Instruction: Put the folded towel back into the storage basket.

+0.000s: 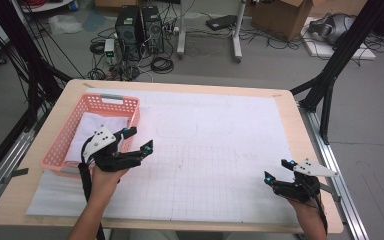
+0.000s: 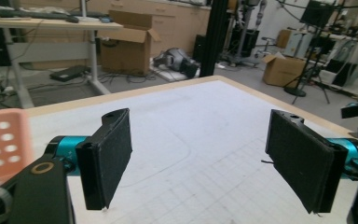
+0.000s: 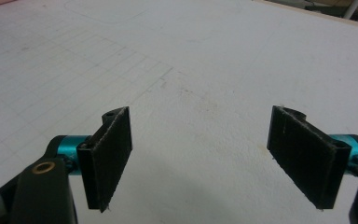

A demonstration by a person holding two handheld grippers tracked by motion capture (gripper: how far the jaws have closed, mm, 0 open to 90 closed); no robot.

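Jaws of the left gripper (image 1: 137, 139) stand wide apart with nothing between the pads; in the left gripper view the two black pads (image 2: 107, 158) frame only bare white mat. Jaws of the right gripper (image 1: 278, 170) are likewise spread wide and empty, hovering low over the mat (image 3: 205, 70) near the bench's right front corner.

The left gripper sits just beside the front right corner of the pink basket (image 1: 60, 145), pointing away from it toward the middle of the bench (image 1: 180, 85). The basket stands at the bench's left side and holds a white folded cloth (image 1: 92, 127), which lies flat on the basket floor.

Judged step: reaching for the cloth in the basket. Recommended procedure:

- Turn the left gripper back toward the basket and bring it in from above, clear of the rim.
- Keep the jaws fully spread until one pad is on each side of a raised fold or edge.
- Close on a single edge, not the whole stack, to avoid dragging the basket.
- Lift straight up before moving across.
- Hold the right gripper ready over the open mat to receive the free corner.
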